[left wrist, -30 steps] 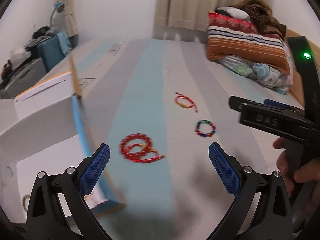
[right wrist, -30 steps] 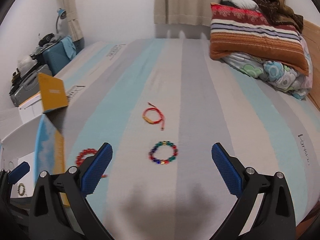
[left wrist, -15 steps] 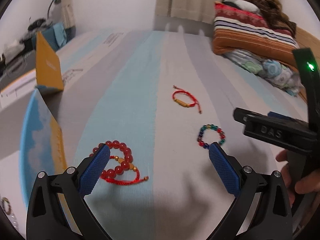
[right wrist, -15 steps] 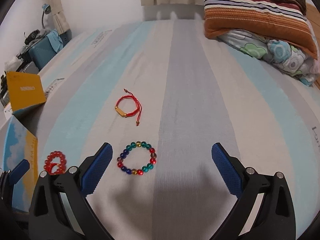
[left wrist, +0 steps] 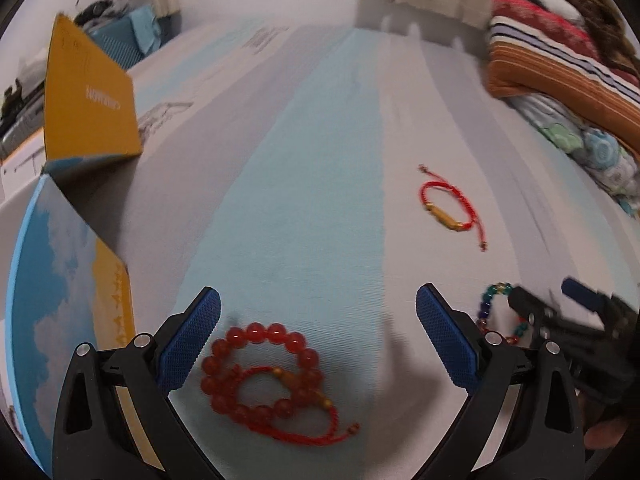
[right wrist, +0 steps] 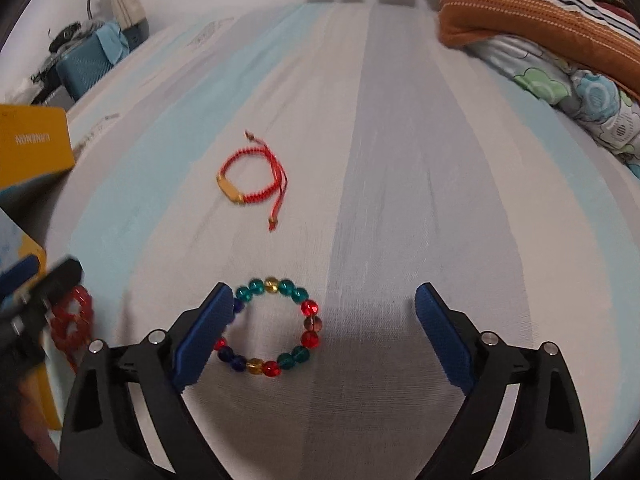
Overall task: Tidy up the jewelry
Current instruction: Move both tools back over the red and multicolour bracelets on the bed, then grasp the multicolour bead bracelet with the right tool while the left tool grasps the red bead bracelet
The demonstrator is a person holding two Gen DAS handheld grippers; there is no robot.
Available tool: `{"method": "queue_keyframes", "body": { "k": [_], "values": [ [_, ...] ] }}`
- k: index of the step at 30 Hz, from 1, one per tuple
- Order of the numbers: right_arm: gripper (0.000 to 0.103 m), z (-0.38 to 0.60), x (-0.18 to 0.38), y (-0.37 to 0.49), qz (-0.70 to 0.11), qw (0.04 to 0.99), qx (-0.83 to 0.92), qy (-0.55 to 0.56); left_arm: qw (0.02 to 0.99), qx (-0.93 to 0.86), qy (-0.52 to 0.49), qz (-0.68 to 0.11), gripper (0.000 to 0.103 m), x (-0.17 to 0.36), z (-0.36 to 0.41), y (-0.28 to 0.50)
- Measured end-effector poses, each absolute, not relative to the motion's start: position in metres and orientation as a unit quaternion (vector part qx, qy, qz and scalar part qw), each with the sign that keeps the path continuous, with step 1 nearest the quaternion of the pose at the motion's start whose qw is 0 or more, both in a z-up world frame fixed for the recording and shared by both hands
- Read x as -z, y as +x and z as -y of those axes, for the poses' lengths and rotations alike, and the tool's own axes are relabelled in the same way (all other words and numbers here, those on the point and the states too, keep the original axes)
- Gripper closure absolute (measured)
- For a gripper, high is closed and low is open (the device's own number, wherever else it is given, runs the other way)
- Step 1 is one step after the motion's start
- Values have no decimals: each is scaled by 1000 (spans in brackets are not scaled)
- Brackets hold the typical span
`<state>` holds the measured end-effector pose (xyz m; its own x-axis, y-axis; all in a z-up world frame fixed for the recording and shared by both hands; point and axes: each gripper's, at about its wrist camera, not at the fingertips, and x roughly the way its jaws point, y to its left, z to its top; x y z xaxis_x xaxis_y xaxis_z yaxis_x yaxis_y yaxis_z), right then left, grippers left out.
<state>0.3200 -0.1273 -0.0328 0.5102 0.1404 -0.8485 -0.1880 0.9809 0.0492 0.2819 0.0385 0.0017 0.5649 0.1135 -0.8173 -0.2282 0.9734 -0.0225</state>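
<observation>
Left gripper (left wrist: 318,342): jaws wide, nothing held; blue pads apart over the sheet.
Left pad (left wrist: 188,344): just beside the red beads, at their 10 o'clock; contact cannot be told.
Red beads (left wrist: 260,368): flat on the sheet between the left jaws, toward the left pad; a red cord with a gold bead loops through and trails to 5 o'clock. Blurred.
Right gripper (right wrist: 324,340): jaws wide but have just been closing a little; the mixed beads lie between them, not pinched.
Right gripper's left pad (right wrist: 204,336): covers the ring's 9 o'clock edge; right pad well apart from it.
Mixed beads (right wrist: 272,328): closed ring of teal, red, blue and amber beads, flat on the sheet.
Cord bracelet (right wrist: 250,178): red, with a gold bar; at 12 o'clock of the mixed beads, well apart, loose ends trailing toward 5 o'clock.
Sheet (right wrist: 400,140): striped pale blue, grey, white.
Box (left wrist: 88,92): yellow flap upright at 10 o'clock in the left view, blue sky-print side nearer.
Pillow (right wrist: 540,8): striped, at 1 o'clock, on floral bedding.
</observation>
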Motion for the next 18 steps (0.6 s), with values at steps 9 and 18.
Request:
{"method": "queue_keyframes", "body": {
  "k": [9,18],
  "values": [
    [24,132,48,326,-517,850,-100,0,851,-120,-77,-505,18,17,-54,286],
    [24,135,48,325,-521,847,-105,9,827,-137,-79,-540,16,29,-62,282]
  ]
}}
